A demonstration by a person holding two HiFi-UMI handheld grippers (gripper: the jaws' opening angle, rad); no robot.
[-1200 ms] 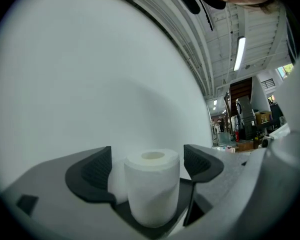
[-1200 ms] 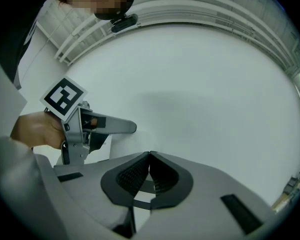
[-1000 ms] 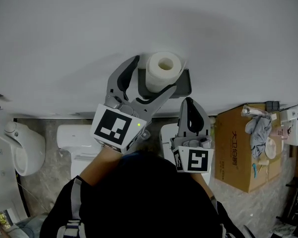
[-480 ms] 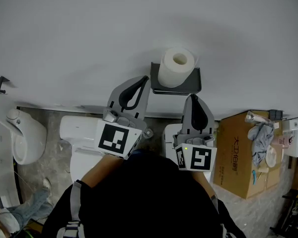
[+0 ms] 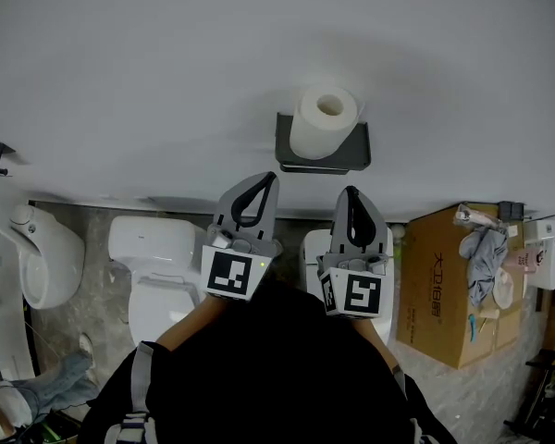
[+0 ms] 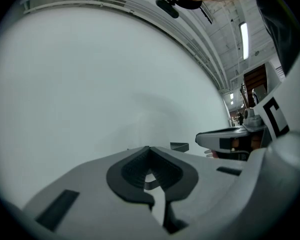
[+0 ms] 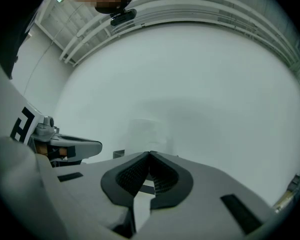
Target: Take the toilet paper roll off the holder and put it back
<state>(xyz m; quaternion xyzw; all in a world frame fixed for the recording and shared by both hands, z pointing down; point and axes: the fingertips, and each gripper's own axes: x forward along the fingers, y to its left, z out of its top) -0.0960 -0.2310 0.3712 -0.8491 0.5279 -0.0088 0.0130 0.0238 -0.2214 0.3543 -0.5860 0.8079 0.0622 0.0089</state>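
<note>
Head view, left gripper withdrawn from roll, closed

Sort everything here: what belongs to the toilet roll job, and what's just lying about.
Job: toilet paper roll on its holder; left gripper and right gripper, both shut, empty.
Lying about: cardboard box, cloth on it, toilet.

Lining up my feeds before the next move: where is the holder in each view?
Head view: holder, upper middle, above both pairs of jaws, with the roll on it.
Left gripper view: small dark piece just right of the closed jaw tips.
Right gripper view: small dark piece just left of the closed jaw tips.
Shared landmark: the plain white wall behind it in all three.
</note>
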